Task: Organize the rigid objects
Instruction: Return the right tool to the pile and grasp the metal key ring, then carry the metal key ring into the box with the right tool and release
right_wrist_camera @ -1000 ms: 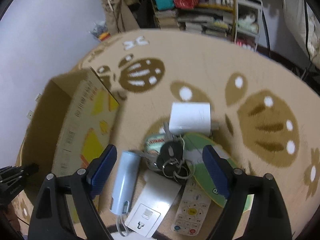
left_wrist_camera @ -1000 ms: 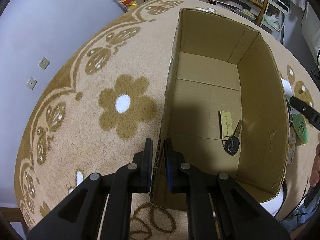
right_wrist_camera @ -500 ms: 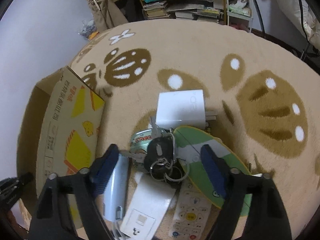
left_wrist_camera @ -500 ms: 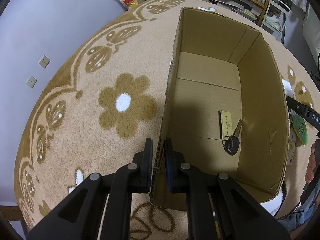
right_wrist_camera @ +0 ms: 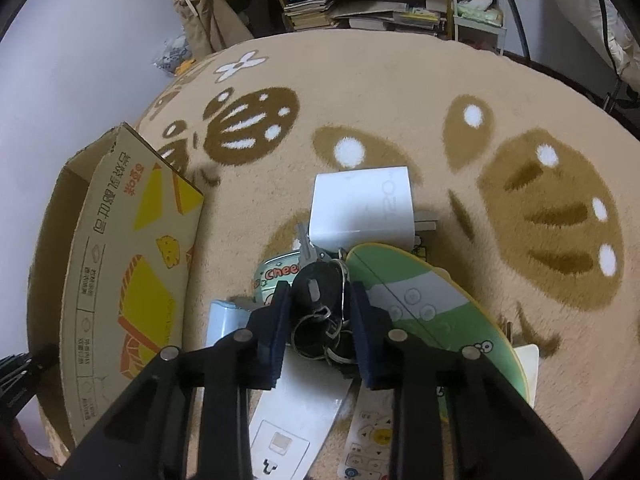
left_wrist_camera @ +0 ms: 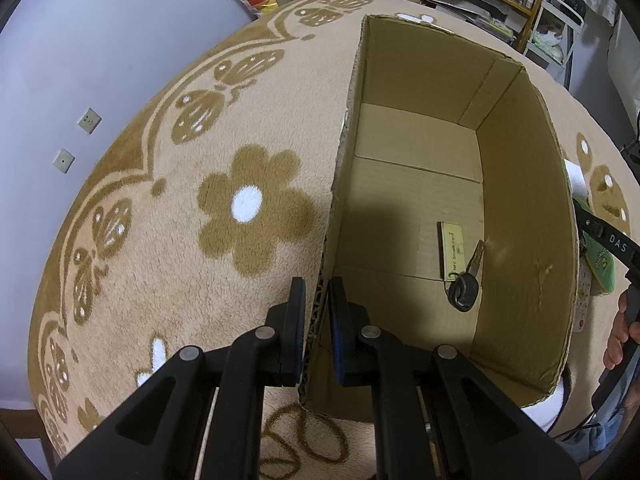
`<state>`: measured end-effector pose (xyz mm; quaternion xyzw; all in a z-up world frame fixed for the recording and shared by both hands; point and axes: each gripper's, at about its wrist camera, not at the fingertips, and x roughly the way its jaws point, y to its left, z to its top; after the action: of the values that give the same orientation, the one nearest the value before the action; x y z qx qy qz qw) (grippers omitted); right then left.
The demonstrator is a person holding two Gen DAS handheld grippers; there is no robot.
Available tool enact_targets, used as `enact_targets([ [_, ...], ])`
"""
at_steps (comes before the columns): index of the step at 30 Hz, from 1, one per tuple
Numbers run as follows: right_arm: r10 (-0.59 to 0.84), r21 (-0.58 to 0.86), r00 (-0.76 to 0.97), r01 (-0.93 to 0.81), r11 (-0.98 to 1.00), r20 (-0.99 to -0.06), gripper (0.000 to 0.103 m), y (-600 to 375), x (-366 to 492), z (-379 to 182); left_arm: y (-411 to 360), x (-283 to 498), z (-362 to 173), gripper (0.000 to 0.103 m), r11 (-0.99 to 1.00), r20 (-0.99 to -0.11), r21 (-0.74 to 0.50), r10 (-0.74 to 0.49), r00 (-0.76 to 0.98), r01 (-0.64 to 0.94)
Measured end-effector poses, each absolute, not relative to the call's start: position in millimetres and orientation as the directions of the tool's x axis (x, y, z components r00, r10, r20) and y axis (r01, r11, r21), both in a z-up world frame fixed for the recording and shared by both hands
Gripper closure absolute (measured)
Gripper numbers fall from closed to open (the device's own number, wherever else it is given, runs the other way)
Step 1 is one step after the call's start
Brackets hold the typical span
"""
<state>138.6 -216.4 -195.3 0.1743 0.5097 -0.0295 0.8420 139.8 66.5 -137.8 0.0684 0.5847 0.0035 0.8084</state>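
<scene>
Right gripper [right_wrist_camera: 320, 308] astride key bunch [right_wrist_camera: 318, 292] (closing)

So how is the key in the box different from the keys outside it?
The single black-headed key lies alone on the cardboard box floor, tied to a pale rectangular tag. The black-headed key bunch sits on a pile of clutter on the carpet, hung with several metal rings, between the closing right hand-held gripper pads. Both have black plastic heads.

black key bunch [right_wrist_camera: 318, 304] sits on top of the clutter pile next to the open cardboard box [left_wrist_camera: 520, 216], which already has one tagged key [left_wrist_camera: 464, 284] lying flat inside
</scene>
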Motion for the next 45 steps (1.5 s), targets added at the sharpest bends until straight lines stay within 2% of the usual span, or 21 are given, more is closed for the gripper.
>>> enact_targets([
  [9,0.078,0.206,0.506,0.202,0.957,-0.859,0.068,-205.1,134.8,-201.3,66.1,139.6,-136.1,0.093,0.991,-0.946,0.117,0.09,0.311,0.069],
  [10,0.066,0.189,0.505,0.197,0.962,-0.861,0.068,-203.2,135.2,-201.4,65.8,139.6,-135.8,0.093,0.991,-0.946,0.117,0.09,0.312,0.07],
  [12,0.058,0.181,0.5,0.201,0.963,-0.864,0.076,-203.3,135.5,-199.8,65.8,139.1,-136.2,0.093,0.99,-0.945,0.12,0.091,0.314,0.073],
  [19,0.043,0.189,0.501,0.245,0.951,-0.865,0.077,-211.7,131.6,-195.0,67.8,139.9,-137.1,0.092,0.992,-0.947,0.112,0.088,0.308,0.063],
  [20,0.047,0.199,0.505,0.253,0.947,-0.862,0.08,-213.2,131.1,-193.8,66.7,139.7,-137.2,0.092,0.991,-0.946,0.119,0.093,0.31,0.066],
  [21,0.054,0.213,0.511,0.258,0.942,-0.858,0.096,-214.9,130.8,-192.0,65.9,139.5,-137.2,0.092,0.99,-0.946,0.124,0.097,0.311,0.068],
  [24,0.089,0.254,0.534,0.245,0.936,-0.841,0.096,-218.7,131.4,-184.2,64.9,139.0,-137.3,0.092,0.989,-0.944,0.131,0.104,0.312,0.067],
  [34,0.074,0.251,0.584,0.227,0.941,-0.808,0.096,-214.8,131.0,-161.1,67.9,138.7,-137.3,0.092,0.991,-0.948,0.118,0.093,0.306,0.064],
  [45,0.141,0.315,0.678,0.14,0.939,-0.722,0.096,-196.1,130.5,-116.5,68.0,138.4,-138.1,0.092,0.991,-0.947,0.119,0.093,0.306,0.067],
])
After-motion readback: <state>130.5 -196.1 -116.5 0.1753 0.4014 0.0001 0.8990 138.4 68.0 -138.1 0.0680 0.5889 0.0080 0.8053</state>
